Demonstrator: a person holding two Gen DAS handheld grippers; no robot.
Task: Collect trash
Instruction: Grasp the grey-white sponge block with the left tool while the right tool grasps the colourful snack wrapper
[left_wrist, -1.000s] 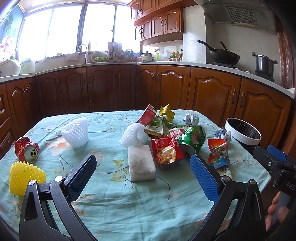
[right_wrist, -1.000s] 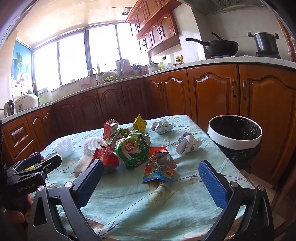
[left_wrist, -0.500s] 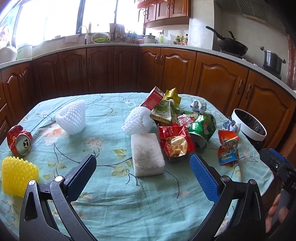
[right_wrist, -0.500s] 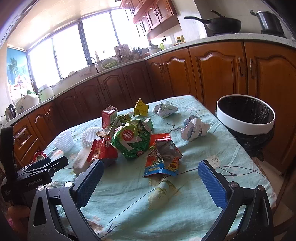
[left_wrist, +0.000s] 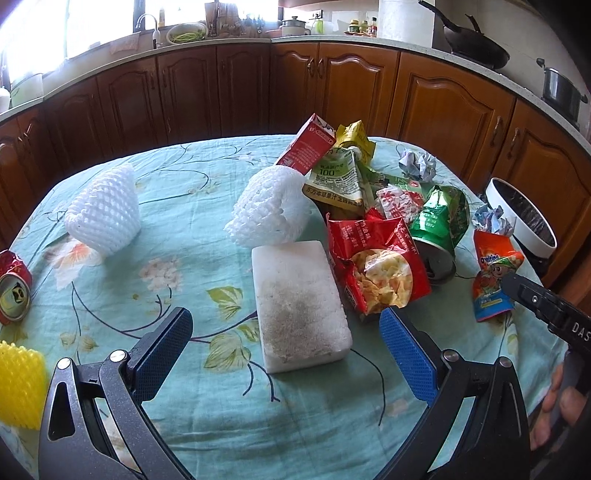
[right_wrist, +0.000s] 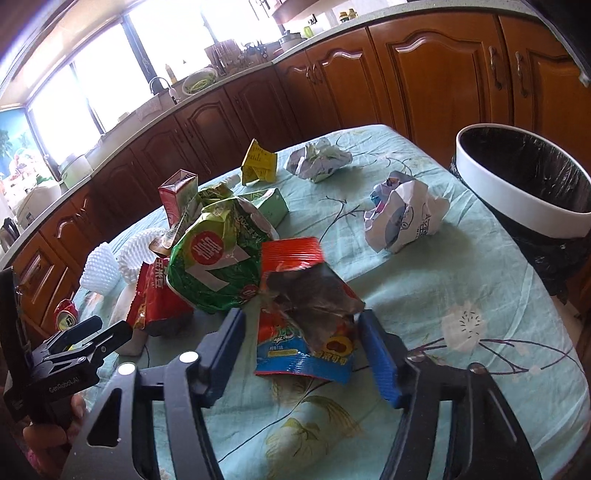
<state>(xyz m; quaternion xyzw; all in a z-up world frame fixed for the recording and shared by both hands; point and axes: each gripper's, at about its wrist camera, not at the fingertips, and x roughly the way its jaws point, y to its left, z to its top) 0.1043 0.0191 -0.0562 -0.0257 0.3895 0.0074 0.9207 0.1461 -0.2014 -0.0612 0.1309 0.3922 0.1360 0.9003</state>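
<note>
R gripper (right_wrist: 301, 332) dropped, jaws now straddling crinkled foil wrapper (right_wrist: 303, 314).

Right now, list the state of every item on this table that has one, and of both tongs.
Left tongs: open, empty.
Right tongs: open, straddling the wrapper.
Red-and-blue foil snack wrapper: torn open, flat.
Red chip bag: torn open.
Red drink can: crushed, on its side.
White-rimmed bin: open, black liner.
White printed paper: crumpled.

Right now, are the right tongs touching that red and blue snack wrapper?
Cannot tell. In the right wrist view the right tongs straddle the snack wrapper, its crumpled edge near the right finger, but no clear contact or gap shows.
</note>
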